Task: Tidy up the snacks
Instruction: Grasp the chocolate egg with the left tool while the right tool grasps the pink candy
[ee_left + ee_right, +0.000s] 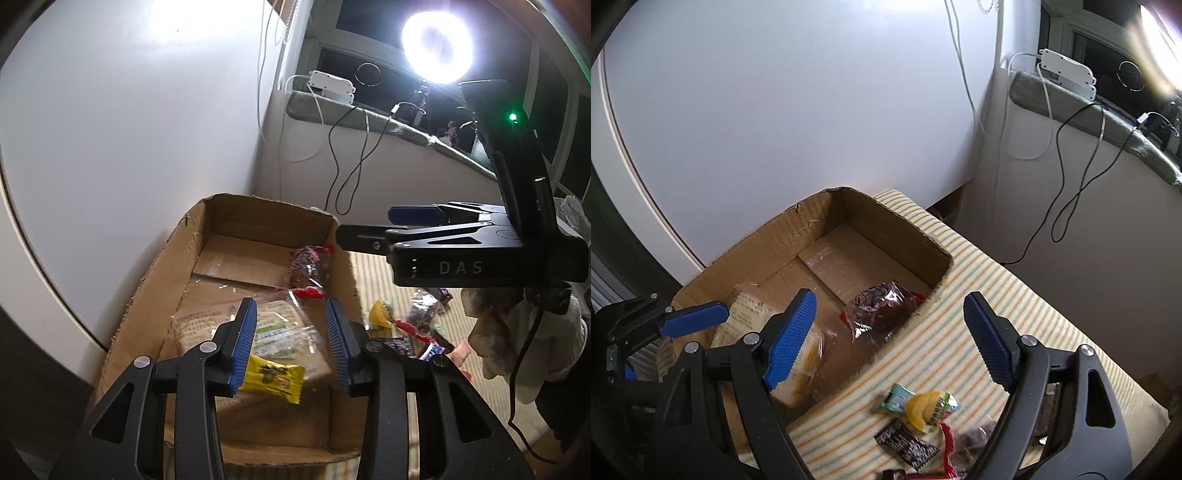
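Note:
An open cardboard box (173, 258) (783, 236) stands on a striped cloth. Inside lie a clear-wrapped bread pack (288, 332) (753, 306), a dark red-edged snack bag (308, 266) (879, 306) and a small yellow packet (273, 376). My left gripper (291, 343) is open and empty above the box, over the yellow packet; its blue tip also shows in the right wrist view (694, 318). My right gripper (886, 339) is open and empty over the box's right wall. It shows side-on in the left wrist view (369, 229). Several loose snacks (919, 410) (413, 325) lie on the cloth right of the box.
The striped cloth (997, 273) covers the surface, which drops off at its far and right edges. A white wall (775, 110) stands right behind the box. A ledge with a white power strip (332, 85) and hanging cables is at the back right, under a bright ring light (437, 46).

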{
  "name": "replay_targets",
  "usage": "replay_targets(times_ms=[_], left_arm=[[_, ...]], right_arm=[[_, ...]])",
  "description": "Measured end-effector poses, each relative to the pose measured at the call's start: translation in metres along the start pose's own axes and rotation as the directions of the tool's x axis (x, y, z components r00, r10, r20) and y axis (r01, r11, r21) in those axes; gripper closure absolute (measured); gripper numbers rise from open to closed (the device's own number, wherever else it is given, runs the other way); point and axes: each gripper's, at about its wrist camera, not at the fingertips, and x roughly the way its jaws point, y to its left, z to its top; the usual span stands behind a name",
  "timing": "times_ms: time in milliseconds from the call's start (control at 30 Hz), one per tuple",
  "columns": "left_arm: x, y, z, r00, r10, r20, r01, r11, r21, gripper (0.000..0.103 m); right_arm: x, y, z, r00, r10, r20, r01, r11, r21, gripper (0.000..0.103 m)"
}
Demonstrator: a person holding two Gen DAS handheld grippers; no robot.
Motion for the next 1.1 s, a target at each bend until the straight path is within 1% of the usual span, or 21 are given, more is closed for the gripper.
replay_targets(times_ms=[200,433,567,733,900,1033,1067,1100], left_arm=[[-0.007,-0.018,-0.005,0.999,-0.032,0.005,0.032,0.999,0.024,0.066],[-0.009,-0.049,-0.015,0.997,-0.079,-0.011,0.079,0.995,0.056,0.066],[-0.007,-0.067,-0.023,0.994,-0.108,-0.033,0.110,0.991,0.072,0.066],[0.000,-0.091,-0.036,0.986,-0.150,-0.072,0.156,0.984,0.083,0.066],[0.009,-0.111,-0.049,0.975,-0.185,-0.121,0.197,0.976,0.091,0.066],[0.018,-0.127,-0.059,0.966,-0.202,-0.161,0.220,0.970,0.102,0.066],[0.020,-0.130,-0.061,0.964,-0.204,-0.167,0.223,0.969,0.103,0.066],[0.022,-0.133,-0.062,0.963,-0.207,-0.175,0.227,0.969,0.102,0.066]], right_arm=[[-0.031,-0.010,-0.018,0.999,-0.027,0.017,0.027,1.000,0.012,0.018],[-0.073,-0.038,-0.054,0.997,-0.076,0.028,0.075,0.996,0.059,0.018],[-0.091,-0.058,-0.079,0.994,-0.106,0.016,0.104,0.991,0.090,0.018],[-0.101,-0.081,-0.110,0.991,-0.133,-0.023,0.135,0.984,0.116,0.018],[-0.100,-0.095,-0.135,0.991,-0.118,-0.064,0.125,0.985,0.120,0.018],[-0.094,-0.109,-0.147,0.996,-0.027,-0.090,0.039,0.989,0.141,0.019],[-0.092,-0.110,-0.150,0.996,-0.006,-0.094,0.019,0.991,0.133,0.020],[-0.090,-0.110,-0.152,0.995,0.010,-0.100,0.001,0.993,0.115,0.025]])
